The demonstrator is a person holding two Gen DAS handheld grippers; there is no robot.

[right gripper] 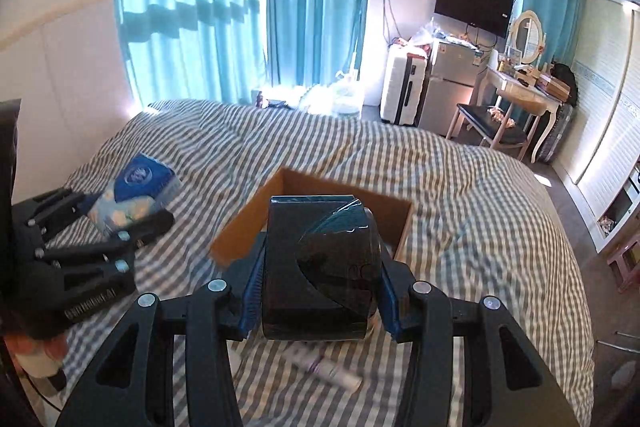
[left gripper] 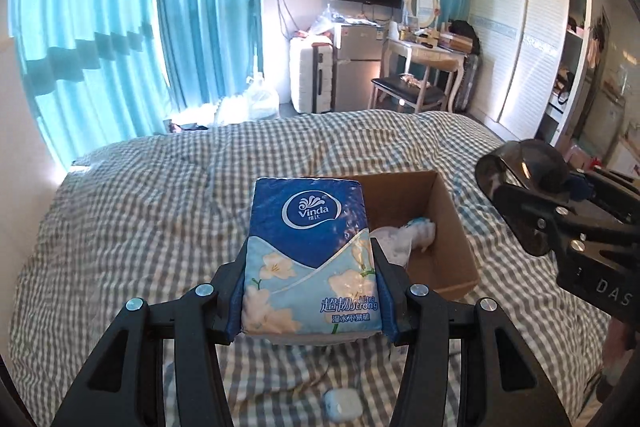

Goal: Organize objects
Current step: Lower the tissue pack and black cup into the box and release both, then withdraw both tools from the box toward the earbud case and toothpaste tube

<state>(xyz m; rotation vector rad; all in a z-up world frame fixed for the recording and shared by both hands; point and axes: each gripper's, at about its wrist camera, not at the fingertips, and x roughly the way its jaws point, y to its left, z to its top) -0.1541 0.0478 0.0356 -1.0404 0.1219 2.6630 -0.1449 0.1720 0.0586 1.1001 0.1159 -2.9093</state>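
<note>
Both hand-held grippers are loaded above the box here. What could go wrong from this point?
1. The left hand-held gripper squeezes the soft tissue pack only at its lower end; it may sag or slip.
2. The cardboard box is small and already holds a white item; tissues and the dark box may not both fit.

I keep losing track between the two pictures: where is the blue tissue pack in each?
Left wrist view: tissue pack at centre, clamped in the left gripper.
Right wrist view: far left, above the bed.
Shared landmark: the cardboard box just beyond it.
</note>
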